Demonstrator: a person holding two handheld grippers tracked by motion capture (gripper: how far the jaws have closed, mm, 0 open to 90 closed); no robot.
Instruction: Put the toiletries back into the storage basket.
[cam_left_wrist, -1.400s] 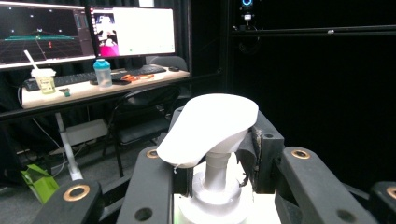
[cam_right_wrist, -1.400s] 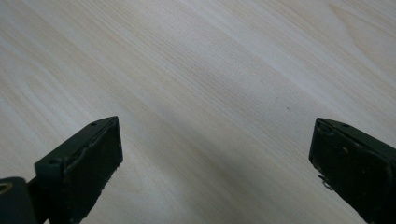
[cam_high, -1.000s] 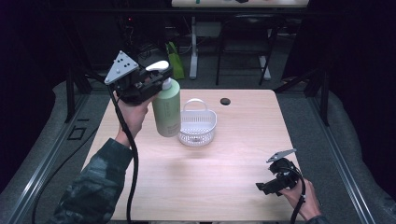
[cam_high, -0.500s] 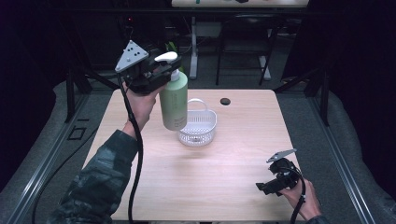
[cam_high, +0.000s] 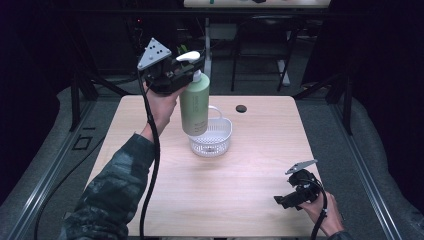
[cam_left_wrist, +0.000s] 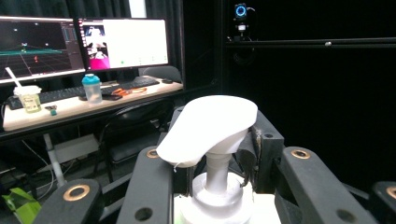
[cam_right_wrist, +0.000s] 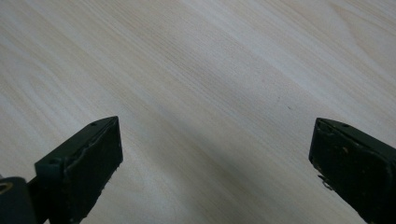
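A pale wooden table (cam_high: 240, 190) stands in a dark room with monitors (cam_left_wrist: 84, 42). The left gripper (cam_high: 187, 75) pinches a green pump bottle (cam_high: 195, 107) above a white basket (cam_high: 212, 140); the right gripper (cam_high: 287, 200) rests spread wide.

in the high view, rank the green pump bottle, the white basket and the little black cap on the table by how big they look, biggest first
1. green pump bottle, though it is lifted toward the camera by the left gripper, which may flatter it
2. white basket, close to the bottle in looks, so this order is unsure
3. black cap, plainly smallest
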